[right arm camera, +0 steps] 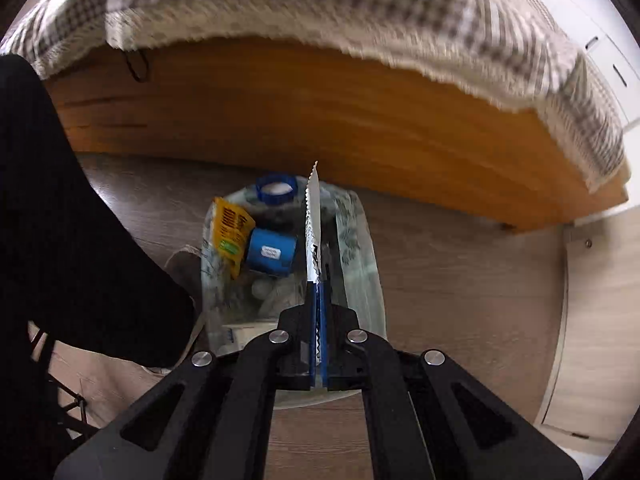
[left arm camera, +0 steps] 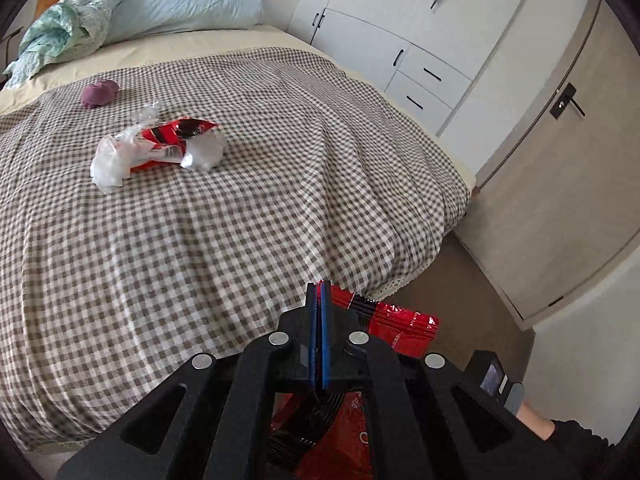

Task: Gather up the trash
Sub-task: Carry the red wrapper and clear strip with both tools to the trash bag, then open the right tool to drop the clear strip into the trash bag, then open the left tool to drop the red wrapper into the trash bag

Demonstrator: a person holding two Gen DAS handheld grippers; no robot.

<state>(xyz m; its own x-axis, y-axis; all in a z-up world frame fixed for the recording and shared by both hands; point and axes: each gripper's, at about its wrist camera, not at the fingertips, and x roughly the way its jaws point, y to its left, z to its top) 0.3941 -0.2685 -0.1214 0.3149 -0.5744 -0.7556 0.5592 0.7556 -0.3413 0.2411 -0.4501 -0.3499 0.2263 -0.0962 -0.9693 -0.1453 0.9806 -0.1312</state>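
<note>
My left gripper (left arm camera: 319, 288) is shut on a red foil wrapper (left arm camera: 396, 330), held at the foot edge of the bed. On the checked blanket (left arm camera: 240, 220) lie a red snack packet tangled with clear plastic (left arm camera: 160, 146) and a purple ball (left arm camera: 100, 92). My right gripper (right arm camera: 319, 288) is shut on a silver wrapper with a serrated edge (right arm camera: 312, 216), seen edge-on, right above an open trash bin (right arm camera: 360, 248) on the floor. The bin holds a yellow packet (right arm camera: 230, 232), a blue tub (right arm camera: 272, 252) and a blue lid (right arm camera: 276, 188).
Pillows (left arm camera: 180, 10) and a crumpled green cloth (left arm camera: 52, 36) lie at the headboard. White wardrobes (left arm camera: 400, 40) and a door (left arm camera: 560, 160) stand to the right. The wooden bed frame (right arm camera: 320, 108) is just behind the bin. A dark-clothed leg (right arm camera: 60, 220) is at the left.
</note>
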